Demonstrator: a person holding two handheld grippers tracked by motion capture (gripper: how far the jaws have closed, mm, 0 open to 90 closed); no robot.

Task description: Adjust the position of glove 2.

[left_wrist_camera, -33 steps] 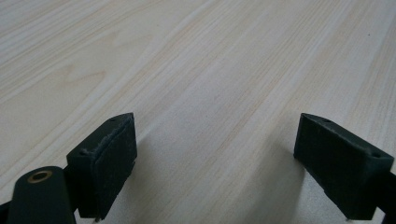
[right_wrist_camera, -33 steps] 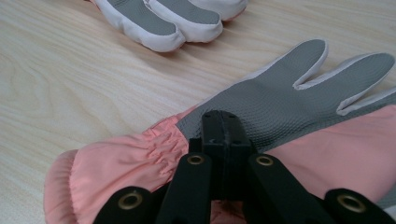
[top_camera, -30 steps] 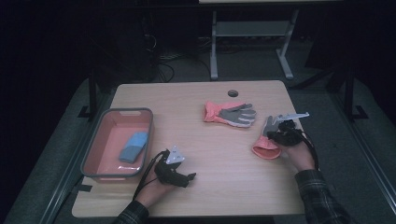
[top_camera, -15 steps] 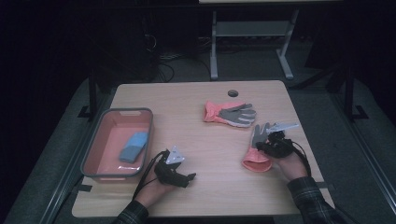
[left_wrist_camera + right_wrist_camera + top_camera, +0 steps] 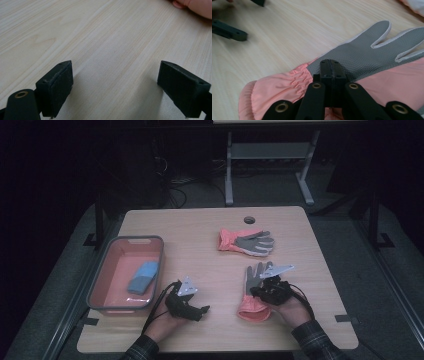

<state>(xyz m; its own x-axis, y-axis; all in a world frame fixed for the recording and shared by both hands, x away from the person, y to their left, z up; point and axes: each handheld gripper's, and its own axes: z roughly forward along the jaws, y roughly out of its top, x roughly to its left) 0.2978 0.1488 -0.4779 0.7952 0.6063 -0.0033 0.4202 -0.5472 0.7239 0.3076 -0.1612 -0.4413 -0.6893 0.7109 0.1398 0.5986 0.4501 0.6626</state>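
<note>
Below the far glove [image 5: 246, 241], the right gripper [image 5: 265, 292], jaws clamped on the near glove [image 5: 255, 292], had dragged it toward the tray [image 5: 100, 282]; pairing or binning seemed underway. Left gripper [image 5: 192, 309] rested wide open, empty.

— From my console I see a light wooden table [image 5: 200, 227] with a small round dark hole [image 5: 249, 219] near its far edge.

— I see a grey-rimmed pink plastic tub [image 5: 101, 282] at its left (a folded blue cloth [image 5: 143, 276] inside), and a white metal frame [image 5: 267, 152] beyond.
</note>
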